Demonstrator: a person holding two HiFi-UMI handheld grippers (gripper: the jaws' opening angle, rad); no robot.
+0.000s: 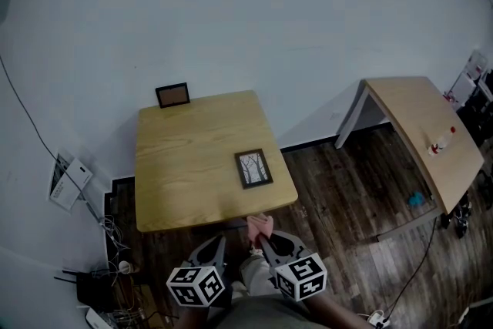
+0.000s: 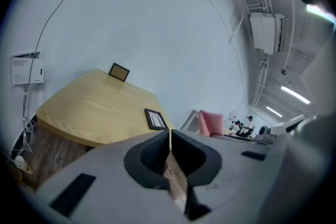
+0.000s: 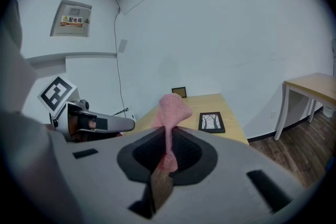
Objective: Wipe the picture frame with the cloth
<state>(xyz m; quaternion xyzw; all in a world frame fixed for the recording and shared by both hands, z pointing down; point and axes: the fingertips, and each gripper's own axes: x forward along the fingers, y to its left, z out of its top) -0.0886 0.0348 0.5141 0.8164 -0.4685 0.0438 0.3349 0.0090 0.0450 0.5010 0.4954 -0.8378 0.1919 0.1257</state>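
A black picture frame (image 1: 253, 168) with a tree drawing lies flat near the right front corner of the wooden table (image 1: 185, 166); it also shows in the left gripper view (image 2: 155, 119) and the right gripper view (image 3: 211, 121). My right gripper (image 3: 168, 136) is shut on a pink cloth (image 3: 172, 113), which sticks up from between its jaws; the cloth (image 1: 259, 226) hangs just short of the table's front edge. My left gripper (image 2: 170, 140) is shut with nothing in it and sits beside the right one, in front of the table.
A second small frame (image 1: 172, 95) leans against the wall at the table's back left corner. Another wooden table (image 1: 424, 135) stands to the right. Cables and boxes (image 1: 100, 273) lie on the dark floor at the left.
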